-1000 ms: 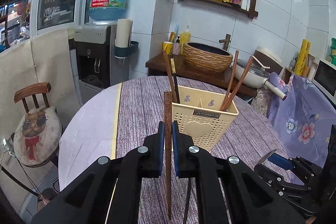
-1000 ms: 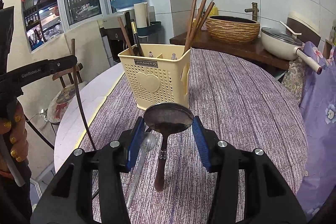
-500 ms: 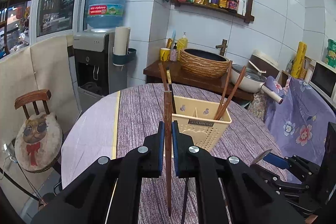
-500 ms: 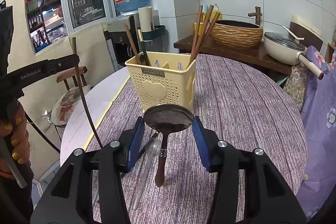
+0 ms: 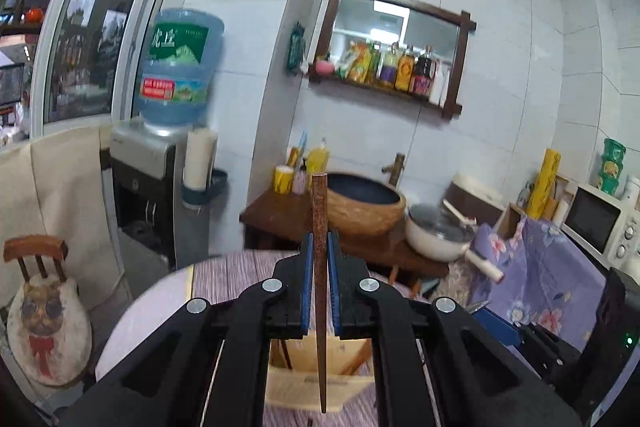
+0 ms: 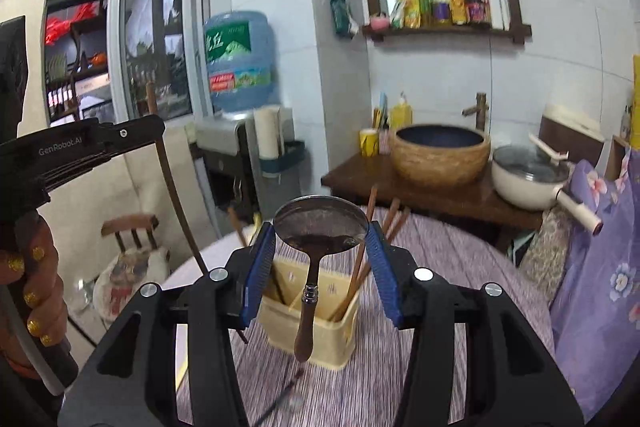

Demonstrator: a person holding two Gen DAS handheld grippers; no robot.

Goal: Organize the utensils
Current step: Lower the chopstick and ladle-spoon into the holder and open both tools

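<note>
1. Left tool: pads together on a single wooden chopstick, gripped mid-length and held near vertical. Thin end hangs down over the yellow utensil basket, so it can drop straight into a slot; no re-orienting needed, I'd say.
2. Utensil basket: on the purple-striped table, towards the far edge. Divided compartments. Brown chopsticks already lean in the right-hand one, more sticks in the left. Likely sorting by type.
3. Right tool: pads half apart, clamped on the rim of a dark metal spoon. Bowl up, handle hanging down in front of the basket, clear of the table. Holding by the bowl leaves the handle free to go in first.
4. Both items sit above the basket rim; I read this as lift done, insert pending.
5. Risk: the edge grip on the round bowl looks slippy.
</note>
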